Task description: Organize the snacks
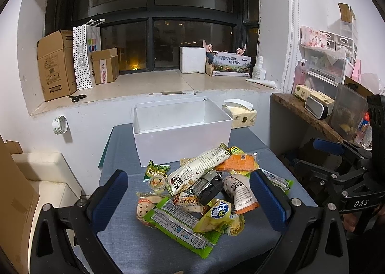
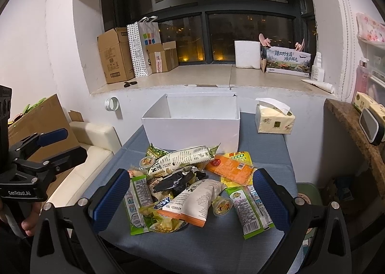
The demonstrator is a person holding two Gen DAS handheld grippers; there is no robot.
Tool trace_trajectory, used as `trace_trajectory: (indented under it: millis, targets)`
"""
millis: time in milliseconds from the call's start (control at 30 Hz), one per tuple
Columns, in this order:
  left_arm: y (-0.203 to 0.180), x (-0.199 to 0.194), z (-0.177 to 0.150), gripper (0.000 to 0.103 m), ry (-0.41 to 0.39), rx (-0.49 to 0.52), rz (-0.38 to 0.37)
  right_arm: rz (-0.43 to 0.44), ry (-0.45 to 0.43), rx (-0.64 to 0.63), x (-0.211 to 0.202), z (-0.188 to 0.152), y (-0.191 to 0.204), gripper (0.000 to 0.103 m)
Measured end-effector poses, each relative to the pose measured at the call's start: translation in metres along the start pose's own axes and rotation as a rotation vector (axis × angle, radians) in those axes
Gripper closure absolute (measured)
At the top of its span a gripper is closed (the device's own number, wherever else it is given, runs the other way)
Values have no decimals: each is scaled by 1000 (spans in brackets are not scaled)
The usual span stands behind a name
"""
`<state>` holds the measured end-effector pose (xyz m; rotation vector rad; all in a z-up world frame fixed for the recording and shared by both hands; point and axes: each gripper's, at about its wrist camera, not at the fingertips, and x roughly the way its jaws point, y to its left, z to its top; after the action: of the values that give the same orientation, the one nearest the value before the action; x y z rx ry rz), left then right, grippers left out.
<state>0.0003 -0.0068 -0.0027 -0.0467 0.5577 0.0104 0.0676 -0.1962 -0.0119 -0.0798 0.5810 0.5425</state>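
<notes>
Empty white box (image 1: 180,144) behind snack pile (image 1: 204,192)

"DAS" marks the right hand-held gripper (image 1: 361,170); "GenRobot.AI" marks the left hand-held gripper (image 2: 36,153).

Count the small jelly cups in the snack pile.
2. One jelly cup sits at the pile's far left, beside the green pea packet. The other lies at the near right, by the white-and-orange packet. More may hide under the packets.

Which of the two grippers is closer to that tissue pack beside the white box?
Right, I'd judge. The tissue pack lies right of the white box, on the right gripper's side; the left gripper sits further left.
</notes>
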Motion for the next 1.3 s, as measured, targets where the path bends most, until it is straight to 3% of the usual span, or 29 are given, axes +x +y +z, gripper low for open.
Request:
trace_trajectory:
  millis: [733,1000,1100,1300]
  targets:
    - [4,3,-3,0,5,-7,-5,100,69,9,30,-3,1,0]
    - [11,4,-4,0,1,-22,12,222,171,111,108,25,-20,0]
    - [16,6,-5,0,7,-33,31,215,236,189,150,33,-30,0]
    - [31,11,-8,0,17,-69,69,282,399,498,227,31,-64,0]
